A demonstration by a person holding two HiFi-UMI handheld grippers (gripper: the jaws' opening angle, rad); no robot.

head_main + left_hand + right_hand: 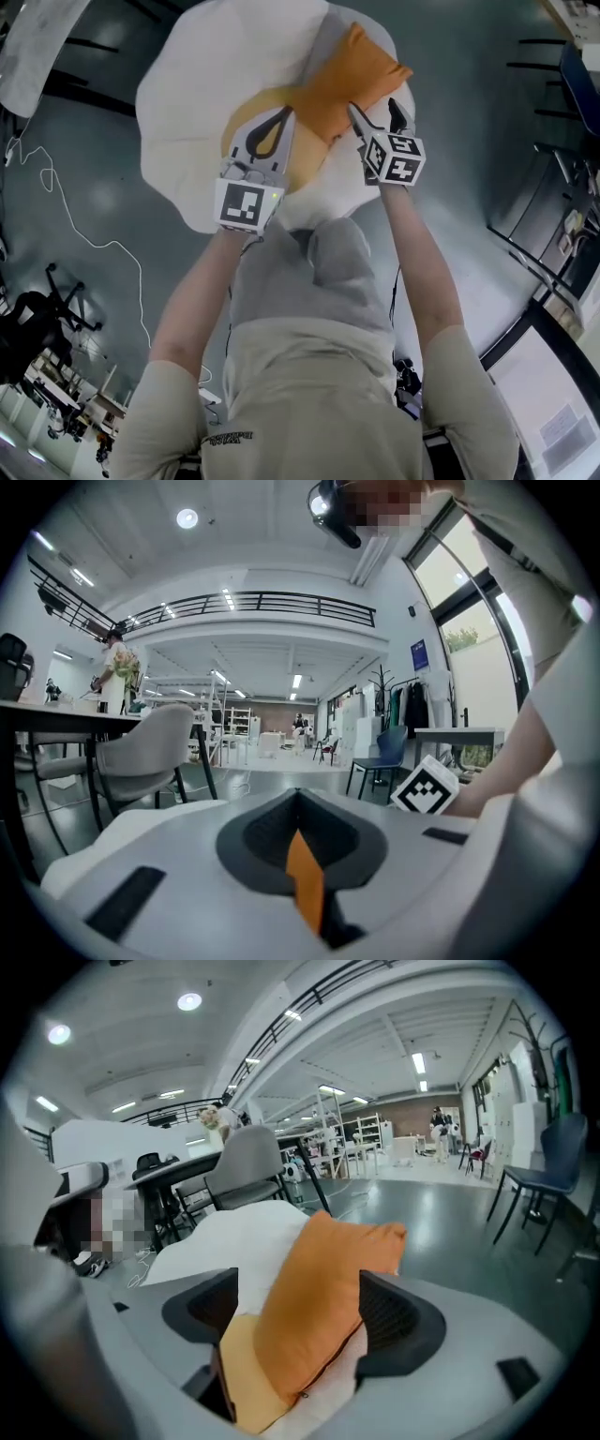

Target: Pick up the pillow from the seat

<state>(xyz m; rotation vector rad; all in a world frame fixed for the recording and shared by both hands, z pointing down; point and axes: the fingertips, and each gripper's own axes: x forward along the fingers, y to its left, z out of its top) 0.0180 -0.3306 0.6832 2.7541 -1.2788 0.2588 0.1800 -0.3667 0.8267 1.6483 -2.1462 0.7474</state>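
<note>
An orange pillow (352, 75) lies tilted on a white round seat (183, 84), over a yellow seat pad (246, 111). My left gripper (285, 114) is at the pillow's left edge. In the left gripper view, the left gripper (298, 799) has its jaws together with a thin strip of orange fabric (306, 883) pinched between them. My right gripper (373, 107) is at the pillow's near right side with its jaws spread. In the right gripper view the pillow (323, 1297) stands between the wide jaws of the right gripper (305, 1309), with a gap at the left jaw.
A grey floor surrounds the seat. A white cable (56, 197) trails at the left, with a black office chair (37, 319) beyond. A grey chair (150, 752), a table and a blue chair (384, 752) stand further off. My own body is just behind the seat.
</note>
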